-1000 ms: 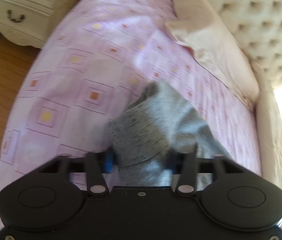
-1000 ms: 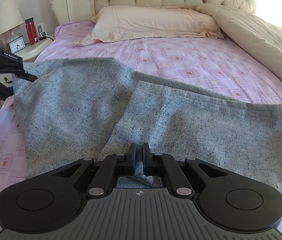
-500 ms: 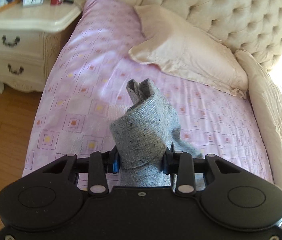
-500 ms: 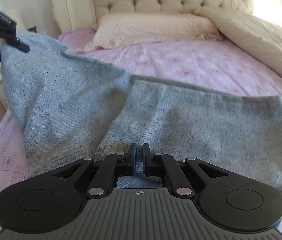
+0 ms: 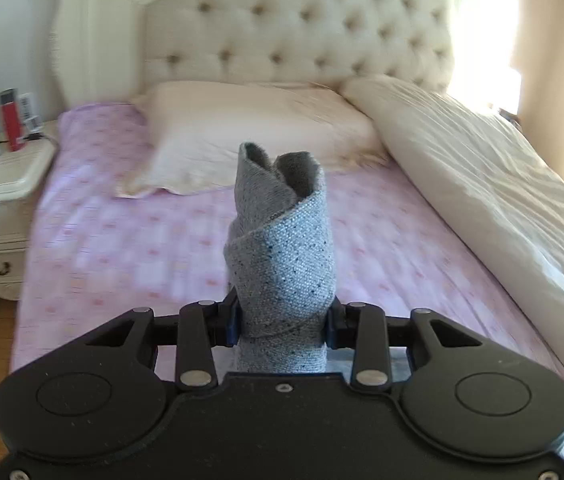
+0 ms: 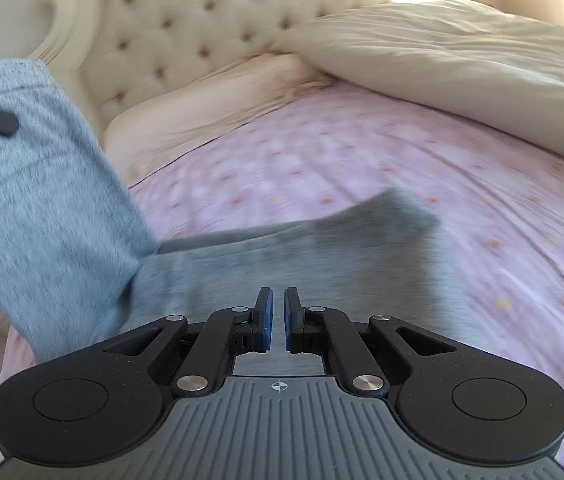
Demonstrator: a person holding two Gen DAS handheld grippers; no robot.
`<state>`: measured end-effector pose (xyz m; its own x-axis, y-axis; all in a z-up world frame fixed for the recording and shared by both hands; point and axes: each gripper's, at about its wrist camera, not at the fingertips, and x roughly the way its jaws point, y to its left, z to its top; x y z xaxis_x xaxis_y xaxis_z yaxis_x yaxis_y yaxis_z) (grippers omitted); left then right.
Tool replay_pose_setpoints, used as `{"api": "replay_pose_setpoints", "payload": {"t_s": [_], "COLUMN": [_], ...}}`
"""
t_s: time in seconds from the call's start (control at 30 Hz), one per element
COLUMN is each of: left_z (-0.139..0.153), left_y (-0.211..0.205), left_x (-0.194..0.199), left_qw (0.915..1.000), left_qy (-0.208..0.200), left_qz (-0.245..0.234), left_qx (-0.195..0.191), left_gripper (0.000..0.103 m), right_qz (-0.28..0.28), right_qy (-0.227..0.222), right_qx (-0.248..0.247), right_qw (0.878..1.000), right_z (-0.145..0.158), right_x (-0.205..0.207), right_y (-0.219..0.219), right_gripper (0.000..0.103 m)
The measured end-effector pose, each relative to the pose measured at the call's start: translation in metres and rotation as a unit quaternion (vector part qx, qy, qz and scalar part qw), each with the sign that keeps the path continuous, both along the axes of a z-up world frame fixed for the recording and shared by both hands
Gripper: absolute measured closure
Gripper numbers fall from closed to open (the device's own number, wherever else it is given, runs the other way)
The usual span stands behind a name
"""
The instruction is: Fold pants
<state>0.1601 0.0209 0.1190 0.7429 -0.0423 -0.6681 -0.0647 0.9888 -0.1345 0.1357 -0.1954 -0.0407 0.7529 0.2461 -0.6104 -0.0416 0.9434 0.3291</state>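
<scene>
Pants (image 5: 282,268) higher in left fingers (image 5: 231,318)
</scene>
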Motion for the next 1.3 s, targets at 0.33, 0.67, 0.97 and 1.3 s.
{"api": "replay_pose_setpoints", "payload": {"t_s": [0.33, 0.67, 0.97, 1.3], "left_z": [-0.079, -0.035, -0.033, -0.097], "left_y": [-0.122, -0.136, -0.051, 0.029], "left_x": [0.024, 0.023, 0.007, -0.043], "left_qw": [0.9827, 0.9698, 0.9861, 0.9784], "left_qy": [0.114, 0.084, 0.055, 0.125], "left_qz": [-0.143, -0.229, -0.141, -0.106], "left_qx": [0.028, -0.012, 0.068, 0.126], "left_gripper": [0.049, 0.044, 0.044, 0.044], "right_qz": [-0.155, -0.191, -0.107, -0.075], "right_qy": [-0.032, -0.074, -0.038, 0.025], "right_qx": [0.002, 0.028, 0.111, 0.13], "right_qw": [0.987, 0.978, 0.987, 0.988], "right_z": [-0.014, -0.011, -0.017, -0.03], "right_x": [-0.004, -0.01, 0.003, 0.005], "right_y": [-0.051, -0.072, -0.063, -0.042], "right_gripper": [0.097, 0.096, 0.055, 0.044]}}
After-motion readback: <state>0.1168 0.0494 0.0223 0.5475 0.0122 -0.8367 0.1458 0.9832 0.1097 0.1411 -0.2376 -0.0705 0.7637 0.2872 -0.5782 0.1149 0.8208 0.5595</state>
